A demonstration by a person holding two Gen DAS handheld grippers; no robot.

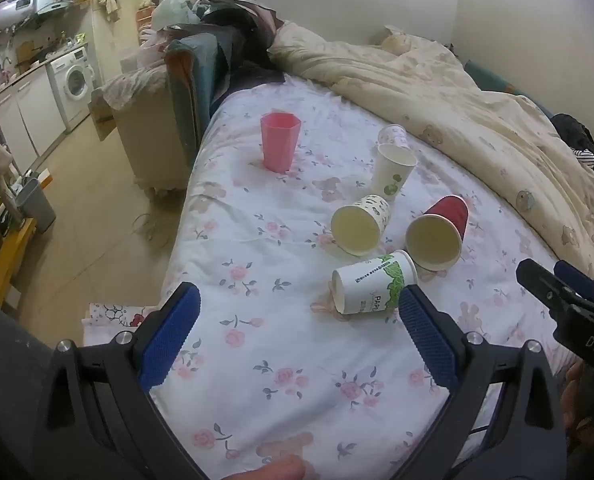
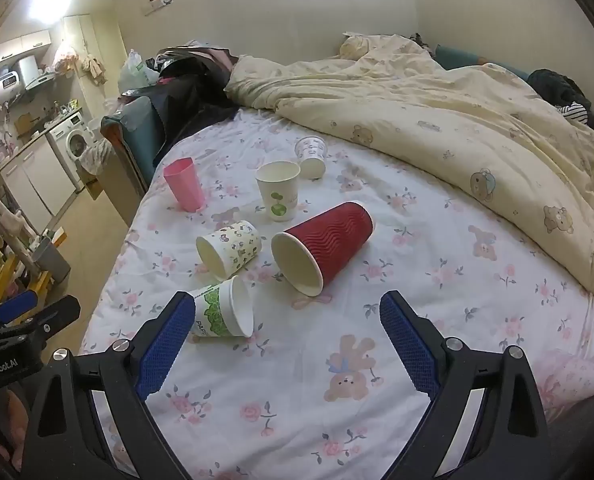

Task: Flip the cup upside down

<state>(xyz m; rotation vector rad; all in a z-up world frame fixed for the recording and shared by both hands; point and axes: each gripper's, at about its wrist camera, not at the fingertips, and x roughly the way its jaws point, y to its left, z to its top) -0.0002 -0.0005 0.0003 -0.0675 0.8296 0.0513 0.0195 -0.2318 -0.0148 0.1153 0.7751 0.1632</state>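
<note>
Several cups lie on a floral bed sheet. A pink plastic cup stands upright. A white cup with a green sprout print stands upright. A small patterned cup stands upside down behind it. A spotted cup, a red ribbed cup and a green-leaf paper cup lie on their sides. My left gripper is open and empty, near the green-leaf cup. My right gripper is open and empty, in front of the red cup.
A cream bear-print quilt is heaped along the right and back of the bed. Dark clothes and bags pile at the head. The bed's left edge drops to a tiled floor, with a kitchen and washing machine beyond.
</note>
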